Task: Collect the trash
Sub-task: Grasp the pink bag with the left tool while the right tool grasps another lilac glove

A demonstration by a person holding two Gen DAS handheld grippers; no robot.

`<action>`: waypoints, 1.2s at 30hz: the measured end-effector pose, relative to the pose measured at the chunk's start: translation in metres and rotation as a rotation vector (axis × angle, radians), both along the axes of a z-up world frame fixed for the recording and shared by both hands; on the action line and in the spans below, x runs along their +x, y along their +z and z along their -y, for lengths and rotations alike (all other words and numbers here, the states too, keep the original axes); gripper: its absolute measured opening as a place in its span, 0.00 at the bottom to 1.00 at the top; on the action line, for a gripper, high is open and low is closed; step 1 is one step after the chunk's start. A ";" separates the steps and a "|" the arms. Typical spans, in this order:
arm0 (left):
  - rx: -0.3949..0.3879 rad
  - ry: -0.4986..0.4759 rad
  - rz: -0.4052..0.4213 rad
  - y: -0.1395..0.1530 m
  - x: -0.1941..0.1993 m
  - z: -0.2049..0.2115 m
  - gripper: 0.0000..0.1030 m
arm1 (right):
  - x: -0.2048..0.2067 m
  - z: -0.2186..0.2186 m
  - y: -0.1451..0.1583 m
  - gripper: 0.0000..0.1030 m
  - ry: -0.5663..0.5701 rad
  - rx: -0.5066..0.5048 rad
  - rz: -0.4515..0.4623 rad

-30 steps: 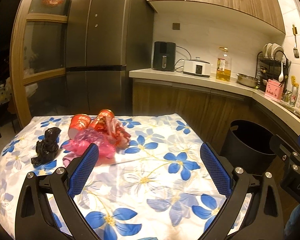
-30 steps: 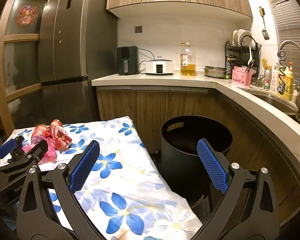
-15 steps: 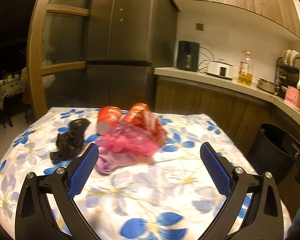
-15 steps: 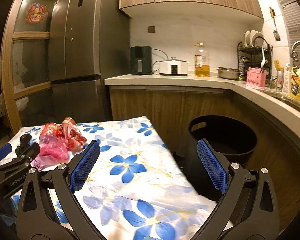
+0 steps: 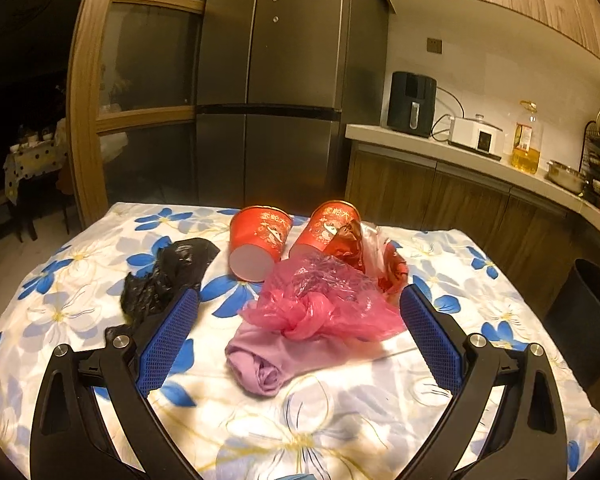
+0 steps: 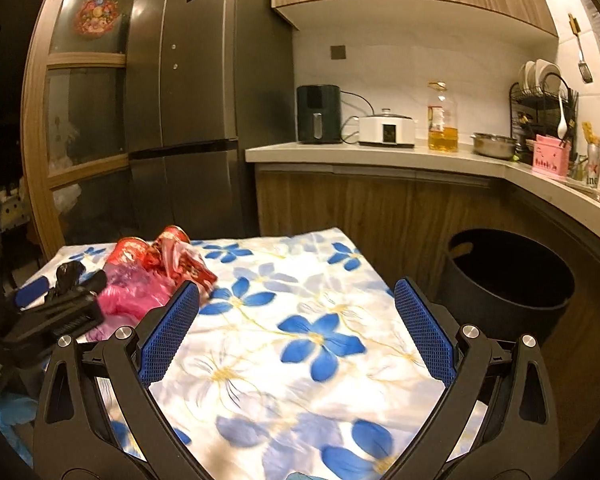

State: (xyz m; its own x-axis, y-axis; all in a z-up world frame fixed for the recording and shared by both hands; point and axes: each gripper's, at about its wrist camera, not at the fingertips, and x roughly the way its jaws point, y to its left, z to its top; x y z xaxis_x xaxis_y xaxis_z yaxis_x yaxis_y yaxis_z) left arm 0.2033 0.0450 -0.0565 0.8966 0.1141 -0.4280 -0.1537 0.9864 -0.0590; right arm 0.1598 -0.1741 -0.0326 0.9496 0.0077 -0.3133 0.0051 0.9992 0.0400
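Closer now, left hand-held gripper (image 5: pixel 298 326) hangs released, straddling the pink plastic bag (image 5: pixel 324 300) on the desk (image 5: pixel 380 408); right hand-held gripper (image 6: pixel 296 320) released beside the black bin (image 6: pixel 512 276).

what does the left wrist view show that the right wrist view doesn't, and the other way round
Only the left wrist view shows the lilac cloth bundle under the pink plastic bag and the open mouth of the tipped red paper cup.

Only the right wrist view shows the whole black trash bin beside the table, the dish rack and the left gripper from outside.

Both show the floral tablecloth, the trash pile, the black plastic bag, the fridge and open, empty blue-padded fingers.
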 end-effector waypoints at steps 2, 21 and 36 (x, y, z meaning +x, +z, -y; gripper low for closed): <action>0.006 -0.007 -0.021 -0.003 0.011 -0.001 0.90 | 0.007 -0.007 0.000 0.94 0.011 0.002 0.008; -0.111 -0.117 -0.124 -0.021 0.033 -0.014 0.13 | 0.048 -0.039 -0.019 0.94 0.074 0.002 -0.073; -0.200 0.047 0.051 0.023 -0.048 -0.069 0.13 | 0.052 -0.085 -0.033 0.85 0.207 0.020 -0.120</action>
